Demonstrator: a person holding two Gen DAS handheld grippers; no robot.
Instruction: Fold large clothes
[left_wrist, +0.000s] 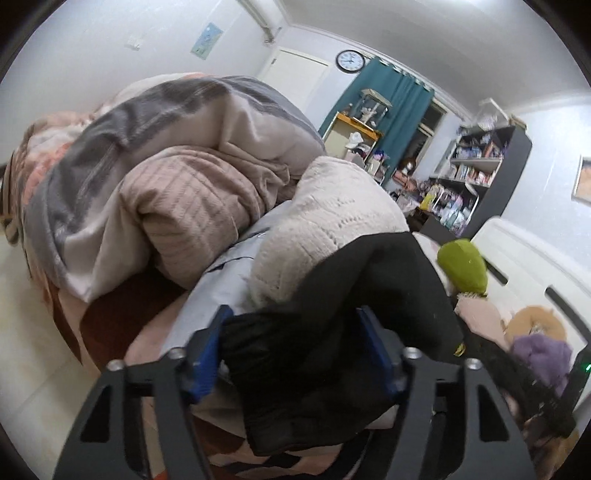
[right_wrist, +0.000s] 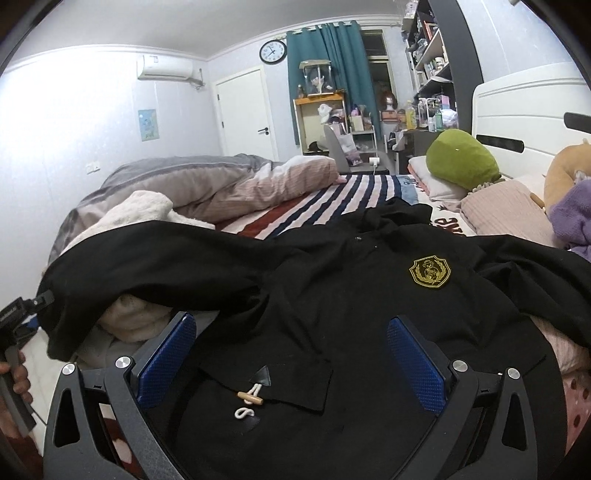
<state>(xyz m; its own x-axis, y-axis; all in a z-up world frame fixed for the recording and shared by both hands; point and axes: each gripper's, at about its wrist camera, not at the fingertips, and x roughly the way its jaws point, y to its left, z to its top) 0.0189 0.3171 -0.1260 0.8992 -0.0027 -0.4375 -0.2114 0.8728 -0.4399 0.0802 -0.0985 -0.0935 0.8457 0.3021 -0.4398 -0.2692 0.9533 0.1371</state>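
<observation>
One black coat (right_wrist: 332, 295) lies spread on the striped bed (right_wrist: 314, 206) — toggle at six o'clock, gold badge at three. Left gripper (left_wrist: 295, 350) pinches a bunched sleeve, jaws narrow; right gripper (right_wrist: 291, 354) stands wide over the coat's front, holding nothing.

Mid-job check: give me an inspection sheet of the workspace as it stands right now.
Surface: bed with striped sheet, mostly covered.
Job's things: black coat spread front-up, gold badge and wooden toggle showing; one sleeve draped over a cream knit.
Clutter: grey and pink duvet, green plush, purple plush.
Grippers: left gripper closed on the black sleeve; right gripper open above the coat front.
Cables: nothing seen.
Surroundings: wall clock, teal curtain, crowded shelves, white headboard.
</observation>
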